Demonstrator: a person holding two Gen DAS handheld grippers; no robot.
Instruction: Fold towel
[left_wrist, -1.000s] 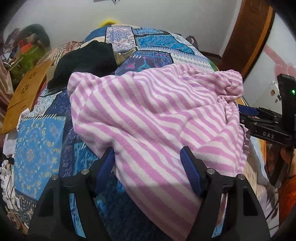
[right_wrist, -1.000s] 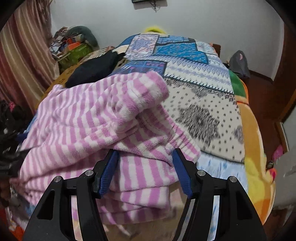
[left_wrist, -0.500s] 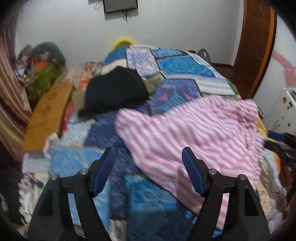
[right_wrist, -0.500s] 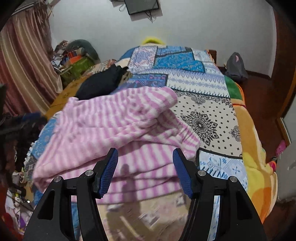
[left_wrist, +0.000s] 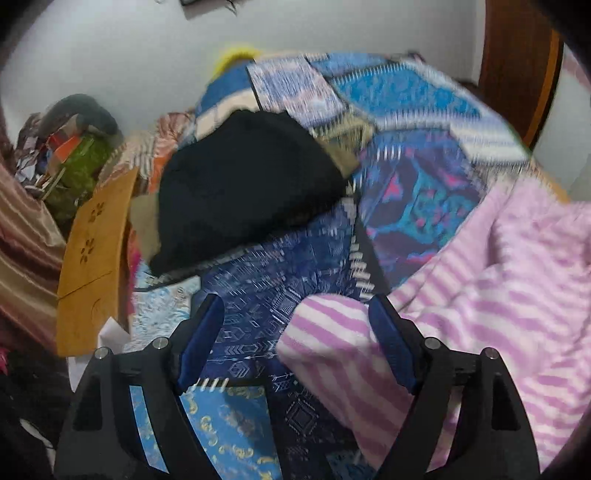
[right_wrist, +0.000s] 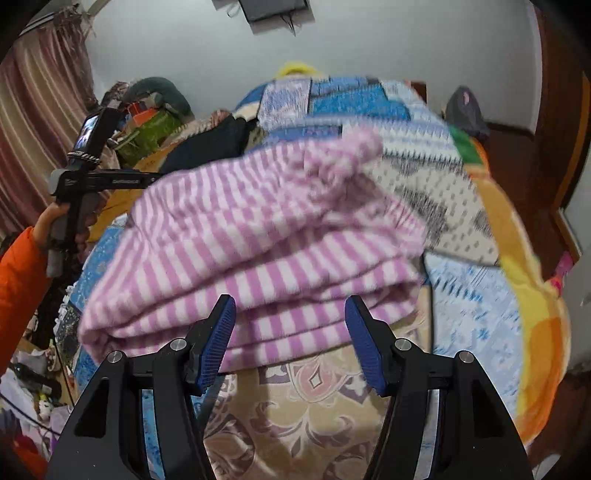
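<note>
— Towel (right_wrist: 258, 236) first: where is it?

— On the bed (right_wrist: 480, 295), a pink-and-white striped heap folded into several layers, lying across the patchwork cover. In the right wrist view its stacked edges face the camera. In the left wrist view it fills the right side, with one rounded corner reaching toward the camera.

— And the left gripper (left_wrist: 295, 339)?

— Its jaws are opening. That towel corner sits between the blue pads, just beside the right-hand one; the view is blurred, so I cannot say for sure it touches, but the pads do not press on it. The other pad stands over the blue cover, well clear.

— The right gripper (right_wrist: 290, 339)?

— Jaws parted at a middling width, nothing clamped. The towel's lowest fold lies just beyond the pads, with a beige flowered cloth (right_wrist: 295, 406) below them.

— Anything else nearby?

— A black garment (left_wrist: 243, 184) lies farther up the bed, apart from the towel. In the right wrist view the left gripper shows at the left edge, held by a hand (right_wrist: 55, 221) in an orange sleeve (right_wrist: 18, 280).
</note>
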